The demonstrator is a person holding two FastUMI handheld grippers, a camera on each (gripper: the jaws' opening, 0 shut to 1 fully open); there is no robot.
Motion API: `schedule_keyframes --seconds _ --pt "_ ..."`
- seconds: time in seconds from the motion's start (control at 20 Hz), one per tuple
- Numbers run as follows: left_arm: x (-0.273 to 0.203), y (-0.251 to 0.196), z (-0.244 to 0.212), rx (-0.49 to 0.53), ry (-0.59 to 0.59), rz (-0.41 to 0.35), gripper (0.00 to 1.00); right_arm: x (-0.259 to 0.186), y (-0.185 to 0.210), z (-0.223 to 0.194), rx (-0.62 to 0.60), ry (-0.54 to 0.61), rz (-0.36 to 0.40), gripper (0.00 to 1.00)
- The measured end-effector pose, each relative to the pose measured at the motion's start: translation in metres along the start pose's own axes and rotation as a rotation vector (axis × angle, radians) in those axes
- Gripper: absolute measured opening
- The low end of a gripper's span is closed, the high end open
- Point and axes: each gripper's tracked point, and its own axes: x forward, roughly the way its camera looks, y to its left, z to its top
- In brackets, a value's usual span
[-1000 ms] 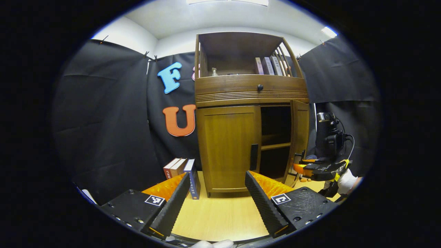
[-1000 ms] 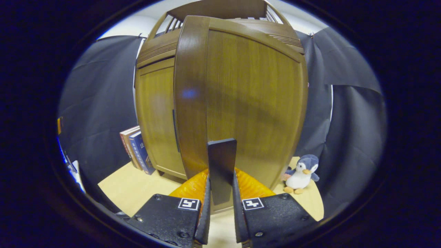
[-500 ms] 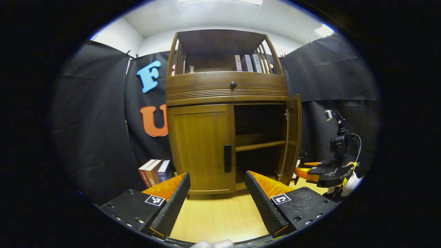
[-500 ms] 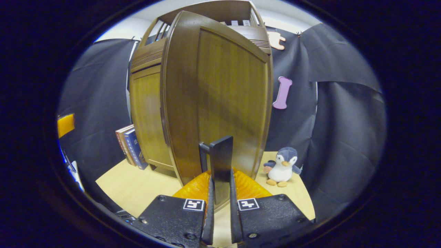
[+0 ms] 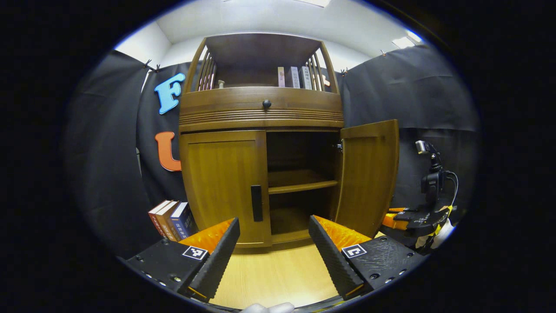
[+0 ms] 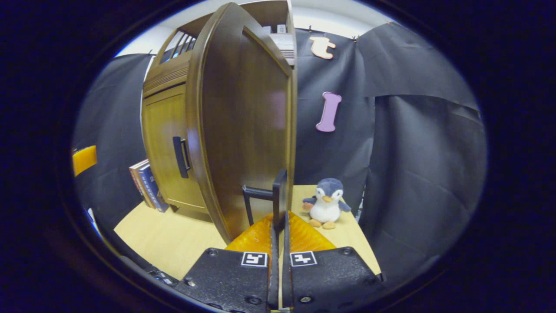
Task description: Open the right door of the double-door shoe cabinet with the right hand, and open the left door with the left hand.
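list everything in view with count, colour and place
shoe cabinet: 1, brown wood, on the floor, against the black cloth
left door: 1, brown, shut, dark handle
right door: 1, brown, swung open
handle: 1, dark, on the right door, in the right claw
books: 3, red, brown, blue, standing left of the cabinet
books on top shelf: several, mixed
plush penguin: 1, blue-grey and white, right of the cabinet
left claw: open, facing the cabinet
right claw: shut on the handle

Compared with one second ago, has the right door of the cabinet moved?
Yes. The right door has swung further out to the right, away from the shut left door, baring more of the inner shelf.
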Motion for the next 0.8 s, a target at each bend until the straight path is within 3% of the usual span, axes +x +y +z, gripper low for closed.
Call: schedule_keyframes --seconds 0.25,0.3,0.8 --pt "0.008 -0.027 0.008 -0.007 -0.010 -0.004 0.96 0.003 -0.034 0.001 0.079 0.022 0.022 0.04" --pt "0.009 -0.030 0.006 -0.005 -0.004 0.002 1.00 0.004 -0.038 0.002 0.087 0.025 0.031 0.04" --pt "0.019 -0.059 0.002 -0.047 0.001 0.113 0.96 0.013 -0.072 0.005 0.032 0.068 0.182 0.04"
